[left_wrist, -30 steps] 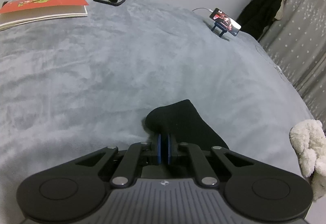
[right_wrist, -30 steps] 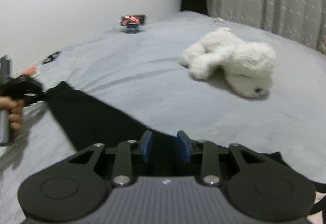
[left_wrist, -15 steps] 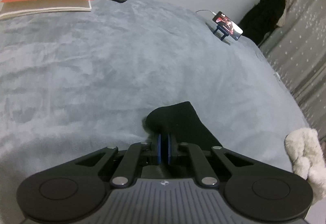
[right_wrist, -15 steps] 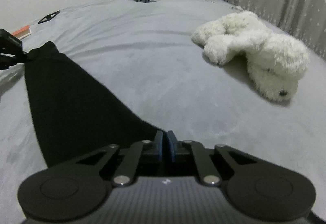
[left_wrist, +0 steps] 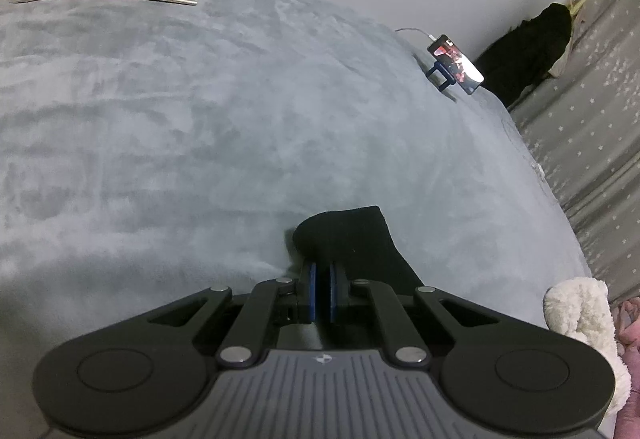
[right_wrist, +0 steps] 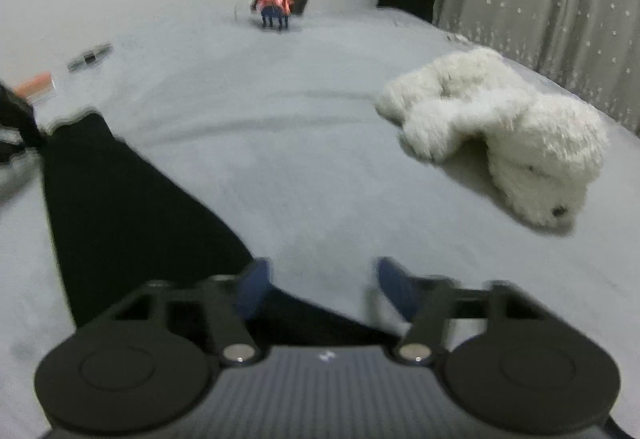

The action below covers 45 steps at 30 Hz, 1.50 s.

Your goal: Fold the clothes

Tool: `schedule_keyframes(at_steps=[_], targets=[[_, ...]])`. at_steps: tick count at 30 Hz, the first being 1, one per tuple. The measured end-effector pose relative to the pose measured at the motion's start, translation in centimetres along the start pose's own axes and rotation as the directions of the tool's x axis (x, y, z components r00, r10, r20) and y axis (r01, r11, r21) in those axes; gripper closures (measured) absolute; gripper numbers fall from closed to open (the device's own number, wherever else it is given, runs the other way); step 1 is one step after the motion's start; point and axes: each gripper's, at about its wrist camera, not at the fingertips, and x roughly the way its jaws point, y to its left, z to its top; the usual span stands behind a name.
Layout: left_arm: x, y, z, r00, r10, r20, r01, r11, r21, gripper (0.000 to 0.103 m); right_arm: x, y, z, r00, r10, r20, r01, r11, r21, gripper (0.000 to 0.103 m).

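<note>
Holding one garment (left_wrist: 352, 239) end clamped in the left tongs (left_wrist: 320, 293) while the right tongs (right_wrist: 320, 289) have just opened, empty, risks dragging the cloth askew across mid-bed (left_wrist: 200, 127).

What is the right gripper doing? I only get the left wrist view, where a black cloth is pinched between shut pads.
Observer: The right gripper is open; its jaws have just been opening, and the pads press on nothing.
Operator: Is the cloth near it?
Observer: Yes, the black cloth runs from beneath that gripper across the bed to the left gripper at the frame's left edge.
Operator: I see only a scrap of white fluff at my right edge. What is it?
Observer: A white plush dog lying on its side, apart from the cloth.
</note>
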Motion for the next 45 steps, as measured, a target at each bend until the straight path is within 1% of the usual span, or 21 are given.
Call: schedule_keyframes(at_steps=[3,4,5,6,8,11,18,20,21,22,23,25,28,31,32,34,38,39,42,44,45], targets=[[-0.1,0.3,0.0,1.0,-0.01,-0.002,0.01,1.0,-0.026,0.098,0.6,1.0,0.7,0.998,0.066,-0.02,-0.067,0.998,-0.02,0.046],[-0.1,0.4,0.0,1.0,-0.011,-0.003,0.011,1.0,-0.029,0.098,1.1,1.6,0.7,0.996,0.078,-0.04,-0.079,0.996,-0.037,0.055],[-0.1,0.4,0.0,1.0,-0.013,-0.003,0.012,0.999,-0.031,0.098,1.5,2.1,0.7,0.994,0.089,-0.06,-0.092,0.994,-0.055,0.07],[-0.1,0.4,0.0,1.0,-0.013,-0.003,0.013,0.999,-0.032,0.098,1.8,2.6,0.7,0.993,0.097,-0.071,-0.102,0.992,-0.071,0.074],[0.0,0.5,0.0,1.0,-0.017,-0.003,0.017,0.999,-0.038,0.098,2.0,3.3,1.0,0.994,0.093,-0.061,-0.098,0.992,-0.083,0.094],[0.1,0.8,0.1,1.0,-0.023,-0.008,0.022,0.998,-0.055,0.098,2.5,3.3,1.6,0.996,0.078,-0.047,-0.079,0.997,-0.022,0.095],[0.2,1.6,0.3,0.998,-0.055,-0.022,0.052,0.992,-0.115,0.098,3.0,3.5,1.9,1.0,0.011,-0.019,-0.011,1.0,-0.006,0.099],[0.2,1.8,0.3,0.998,-0.063,-0.025,0.06,0.99,-0.129,0.098,3.1,3.6,2.1,0.999,0.034,-0.032,-0.035,0.999,-0.006,0.098],[0.2,1.8,0.3,0.998,-0.066,-0.026,0.062,0.989,-0.134,0.098,3.0,3.6,2.2,0.997,0.062,-0.034,-0.063,0.998,-0.008,0.097],[0.2,1.8,0.3,0.997,-0.067,-0.025,0.063,0.989,-0.137,0.098,2.8,3.8,2.4,0.996,0.087,-0.032,-0.087,0.996,-0.011,0.093],[0.2,1.8,0.3,0.997,-0.068,-0.025,0.064,0.988,-0.14,0.098,2.6,4.0,2.5,0.995,0.102,-0.024,-0.102,0.995,-0.014,0.078],[0.1,1.7,0.3,0.997,-0.068,-0.023,0.064,0.988,-0.137,0.098,2.2,4.6,2.8,0.991,0.135,-0.003,-0.135,0.99,-0.024,0.062],[0.1,1.5,0.0,0.998,-0.063,-0.016,0.06,0.992,-0.115,0.098,2.4,5.7,3.5,0.987,0.162,0.005,-0.161,0.985,-0.053,0.065],[0.2,1.6,0.1,0.998,-0.061,-0.016,0.059,0.992,-0.114,0.098,4.1,7.2,3.6,0.989,0.14,-0.055,-0.145,0.985,-0.098,0.084],[0.1,1.7,0.1,0.998,-0.064,-0.012,0.062,0.991,-0.119,0.098,4.2,7.7,3.7,0.99,0.129,-0.05,-0.134,0.984,-0.118,0.097],[0.0,1.7,0.2,0.998,-0.067,0.001,0.067,0.99,-0.125,0.098,4.3,8.3,4.1,0.995,0.093,-0.038,-0.097,0.987,-0.128,0.097],[-0.2,1.7,0.2,0.995,-0.096,0.024,0.099,0.986,-0.132,0.098,4.3,8.5,5.0,1.0,0.002,0.006,-0.002,0.997,-0.075,0.098],[-0.1,1.7,0.2,0.996,-0.093,0.015,0.094,0.988,-0.122,0.098,4.4,8.6,5.1,1.0,-0.016,0.008,0.017,0.998,-0.063,0.098],[0.6,1.8,0.0,0.997,-0.076,-0.009,0.074,0.991,-0.113,0.098,5.8,9.4,4.5,0.998,-0.055,-0.036,0.052,0.996,-0.075,0.097],[0.6,2.1,0.3,0.996,-0.087,-0.015,0.084,0.987,-0.136,0.098,6.1,9.9,4.3,0.996,-0.087,-0.026,0.084,0.991,-0.106,0.095],[0.6,2.2,0.4,0.995,-0.094,-0.016,0.091,0.985,-0.148,0.098,5.7,9.7,4.6,0.996,-0.083,-0.024,0.081,0.994,-0.079,0.093]])
